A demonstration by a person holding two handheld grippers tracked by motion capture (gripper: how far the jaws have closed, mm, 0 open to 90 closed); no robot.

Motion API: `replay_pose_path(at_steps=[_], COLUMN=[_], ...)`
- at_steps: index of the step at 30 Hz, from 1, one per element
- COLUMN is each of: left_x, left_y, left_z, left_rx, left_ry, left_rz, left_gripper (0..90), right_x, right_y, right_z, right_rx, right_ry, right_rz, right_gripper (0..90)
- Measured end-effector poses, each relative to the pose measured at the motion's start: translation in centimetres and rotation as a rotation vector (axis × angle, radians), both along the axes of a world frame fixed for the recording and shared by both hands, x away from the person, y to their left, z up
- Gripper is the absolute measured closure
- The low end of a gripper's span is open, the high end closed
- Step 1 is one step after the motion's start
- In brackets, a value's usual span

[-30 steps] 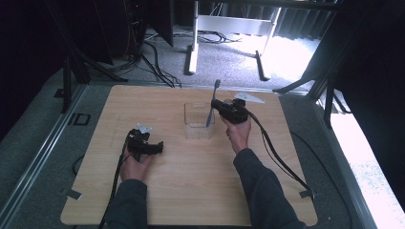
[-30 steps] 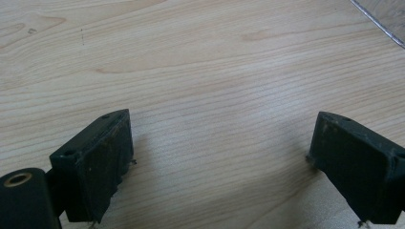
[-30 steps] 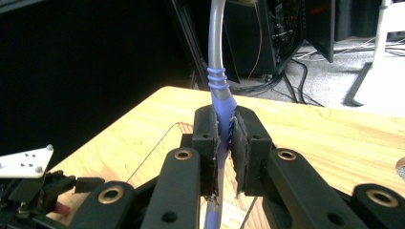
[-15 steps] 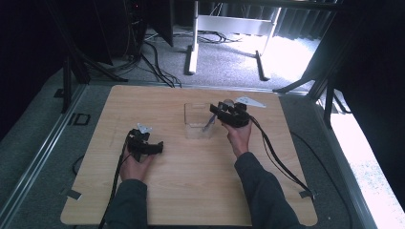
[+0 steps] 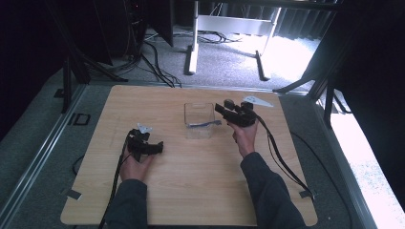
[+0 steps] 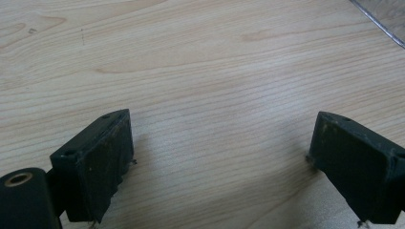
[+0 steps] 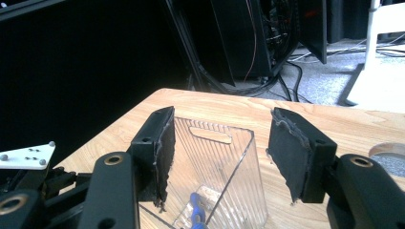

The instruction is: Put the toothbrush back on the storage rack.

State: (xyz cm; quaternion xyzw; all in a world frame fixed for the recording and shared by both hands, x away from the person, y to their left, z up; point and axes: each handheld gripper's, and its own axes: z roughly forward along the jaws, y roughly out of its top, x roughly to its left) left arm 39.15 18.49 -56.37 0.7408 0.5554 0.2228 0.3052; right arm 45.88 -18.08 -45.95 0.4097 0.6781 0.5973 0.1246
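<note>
A clear plastic box [image 5: 198, 120] stands mid-table. A thin blue-handled item [image 5: 203, 124] lies inside it, seen low in the box [image 7: 215, 157] as a blue end [image 7: 196, 205]. My right gripper [image 5: 223, 108] hovers at the box's right rim, pointing left over it. Its jaws [image 7: 222, 119] have just been opening and stand wide, gripping nothing. My left gripper [image 5: 160, 147] rests on the wood at the left, pointing right, apart from the box. It [image 6: 222, 124] is open over bare tabletop, with a box corner [image 6: 382, 19] beyond.
The wooden table [image 5: 191, 191] ends at dark carpet on all sides. Cables [image 5: 282, 157] trail from both grippers toward the front edge. White stand legs [image 5: 191, 52] and loose wires lie on the floor behind the table.
A second ago the right gripper held the thin item upright over the box. Its jaws opened, and the item now lies in the box. The left hand stayed put.
</note>
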Motion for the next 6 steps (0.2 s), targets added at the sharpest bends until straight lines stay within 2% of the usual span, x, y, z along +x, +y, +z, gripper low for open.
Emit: replay_pose_path(at_steps=[6], left_x=[0.0], left_y=[-0.01], left_z=[0.0], left_rx=[-0.001], left_ry=[-0.001], left_rz=[0.001], left_gripper=[8.1], right_x=[0.09], right_y=[-0.35], right_z=[0.16], right_rx=[-0.031], right_ry=[0.021], right_rz=[0.002], right_gripper=[39.7])
